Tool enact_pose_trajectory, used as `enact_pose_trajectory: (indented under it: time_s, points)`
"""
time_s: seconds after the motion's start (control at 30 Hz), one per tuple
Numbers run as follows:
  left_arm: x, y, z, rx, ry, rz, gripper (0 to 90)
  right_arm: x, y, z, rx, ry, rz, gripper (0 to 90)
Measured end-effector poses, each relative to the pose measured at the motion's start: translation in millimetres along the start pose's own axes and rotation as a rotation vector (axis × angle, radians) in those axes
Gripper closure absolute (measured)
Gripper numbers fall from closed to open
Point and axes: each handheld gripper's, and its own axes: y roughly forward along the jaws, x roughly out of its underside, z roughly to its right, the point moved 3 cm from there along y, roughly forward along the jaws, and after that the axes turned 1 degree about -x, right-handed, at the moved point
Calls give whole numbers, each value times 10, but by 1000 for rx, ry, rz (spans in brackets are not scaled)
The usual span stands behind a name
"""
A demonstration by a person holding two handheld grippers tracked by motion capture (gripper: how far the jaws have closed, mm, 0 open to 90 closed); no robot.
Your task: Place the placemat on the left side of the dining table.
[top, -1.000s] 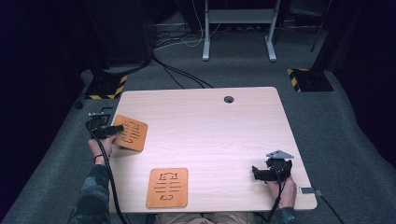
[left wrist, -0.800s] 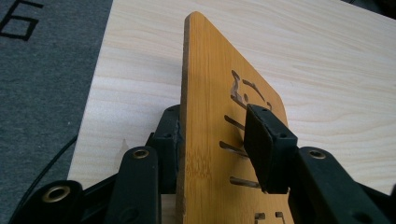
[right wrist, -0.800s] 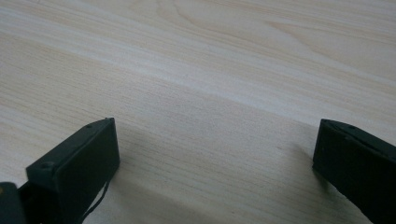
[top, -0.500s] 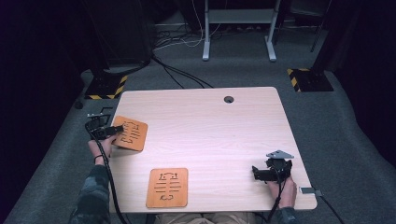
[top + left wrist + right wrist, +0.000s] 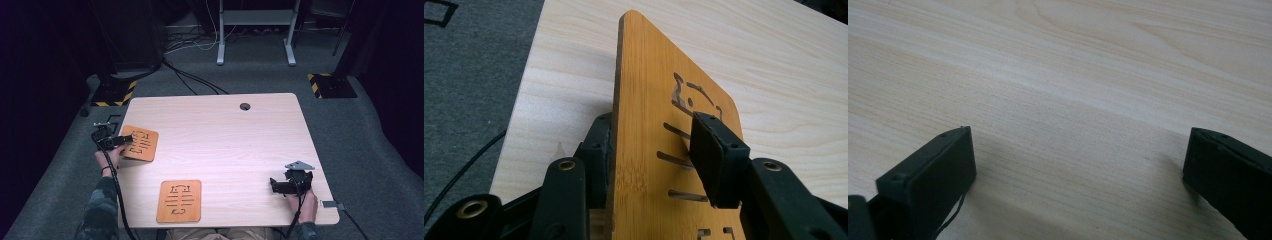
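Note:
An orange wooden board (image 5: pixel 139 143) with cut slots lies at the table's left edge. My left gripper (image 5: pixel 120 141) is shut on its near edge. In the left gripper view the board (image 5: pixel 654 100) stands edge-on between my two black jaws, one pad (image 5: pixel 711 150) pressed on its slotted face. A second slotted board (image 5: pixel 179 200) lies flat near the front edge, left of centre. My right gripper (image 5: pixel 274 186) rests low at the front right, open, with bare tabletop (image 5: pixel 1073 125) between its jaws.
The light wooden table (image 5: pixel 225 135) has a cable hole (image 5: pixel 244 106) near its far edge. Grey carpet with cables surrounds it. A metal stand (image 5: pixel 255 30) rises behind, and yellow-black striped bases (image 5: pixel 327 85) sit on the floor on both sides.

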Motion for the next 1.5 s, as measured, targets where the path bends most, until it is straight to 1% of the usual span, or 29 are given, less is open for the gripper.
enact_pose_trajectory:
  time_s: [0.07, 0.1, 0.2, 0.27, 0.3, 0.37, 0.4, 0.43, 0.53, 0.57, 0.6, 0.7, 0.77, 0.8, 0.83, 0.87, 0.9, 0.93, 1.0, 1.03, 1.1, 1.13, 1.2, 1.27, 1.3, 1.33, 1.4, 1.43, 1.5]
  points:
    - [-1, 5, -5, -4, 9, 0, 538, 0, 0, 0, -2, 0, 0, 0]
    - [0, 9, 3, -9, 1, -2, 535, 0, 0, 0, -3, 0, -1, 0]
    - [0, 17, -1, -12, 7, -4, 528, 0, 0, 0, -3, 0, 0, 0]
    - [3, 21, -5, -14, 1, -8, 524, 0, 0, 0, -3, 0, -1, 0]
    - [4, 25, -8, -14, 2, -8, 523, 0, 0, 0, -3, 0, -1, 0]
    - [0, 31, -19, -19, 17, -12, 519, 0, 0, 0, -2, 0, 0, 0]
    - [1, 33, -18, -22, 16, -11, 517, 0, 0, 0, -3, 0, -1, 0]
    - [2, 40, -10, -23, 5, -6, 516, 0, 0, 0, -3, 0, -1, 0]
    - [-1, 50, -15, -27, 9, -10, 509, 0, 0, 0, -3, 0, -1, 0]
    - [-5, 52, -23, -31, 19, -12, 507, 0, 0, 0, -3, 0, -1, 0]
    - [-5, 58, -20, -31, 13, -10, 506, 0, 0, 0, -3, 0, -1, 0]
    - [-4, 75, -26, -41, 18, -17, 498, 0, 0, 0, -3, 0, -1, 0]
    - [-1, 89, -26, -45, 20, -13, 493, 0, 0, 0, -3, 0, -1, 0]
    - [-3, 92, -30, -57, 36, -20, 480, 0, 0, 0, -3, 0, -1, 0]
    - [-5, 97, -33, -82, 60, -23, 465, 0, 0, 0, -3, 0, -1, 0]
    - [-6, 104, -30, -88, 50, -21, 426, 0, 0, 0, -3, 0, -1, 0]
    - [-10, 114, -40, -86, 57, -23, 377, 0, 0, 0, -3, 0, -1, 0]
    - [-8, 129, -28, -89, 53, -23, 356, 0, 0, 1, -3, -1, -1, 0]
    - [-1, 151, -20, -103, 70, -40, 310, 0, 1, 1, -3, 0, -1, 0]
    - [-1, 147, -29, -113, 90, -52, 277, 0, 0, 1, -3, 1, -1, 0]
    - [8, 155, -10, -105, 68, -51, 240, 0, 1, 1, -3, 0, 0, 0]
    - [9, 155, -5, -106, 68, -50, 218, 0, 0, 1, -3, 0, -1, 0]
    - [5, 136, 1, -104, 91, -54, 192, 0, 0, 1, -3, 0, -1, 0]
    - [2, 124, 27, -96, 85, -45, 176, 0, 1, 1, -3, 0, -1, 0]
    - [-3, 109, 34, -98, 102, -45, 166, 0, 1, 1, -3, 1, -1, 0]
    - [-1, 97, 59, -84, 103, -38, 161, 0, 1, 1, -3, 0, -1, 0]
    - [2, 78, 94, -79, 106, -31, 150, 0, 1, 1, -3, 1, -1, 0]
    - [2, 64, 104, -73, 118, -33, 147, 0, 1, 1, -3, 1, -1, 0]
    - [3, 37, 133, -66, 123, -30, 143, 0, 1, 1, -3, 1, -1, 0]
